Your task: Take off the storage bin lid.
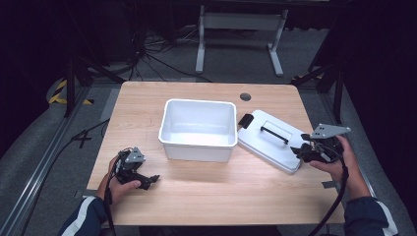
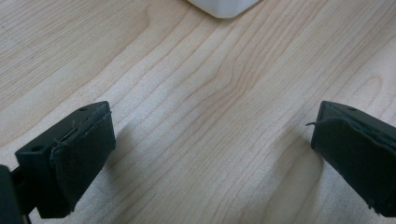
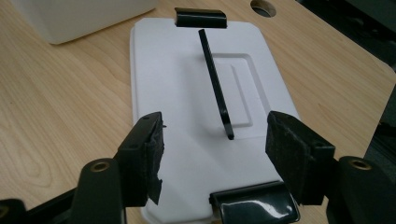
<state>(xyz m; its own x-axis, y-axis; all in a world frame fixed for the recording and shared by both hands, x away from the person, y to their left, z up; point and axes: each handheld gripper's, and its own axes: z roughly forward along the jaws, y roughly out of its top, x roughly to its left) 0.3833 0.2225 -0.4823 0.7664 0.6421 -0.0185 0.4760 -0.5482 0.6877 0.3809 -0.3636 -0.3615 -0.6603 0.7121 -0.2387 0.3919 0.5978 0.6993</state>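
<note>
Your left tool's view cuts the white tub [image 2: 223,7] down to one rounded corner at the top edge, and your right tool's view cuts the same tub off at the upper left. In the high view the near end of the white lid [image 1: 268,142] is partly covered by your right tool [image 1: 301,151] and the hand [image 1: 339,157] behind it, and the near black latch [image 3: 254,205] shows only in part at the bottom of the right tool's view. The lid lies flat on the bench [image 1: 206,189], just right of the tub, turned at an angle, with its thin black handle [image 3: 215,79] running down the middle and a second black latch [image 3: 201,17] at the far end. Your right tool stands at the lid's near end, its jaws apart on either side of the handle's near tip, pads touching nothing. Your left tool [image 1: 150,181] rests on the bench well apart from the lid, near the front left of the tub, its jaws wide apart over bare wood.
</note>
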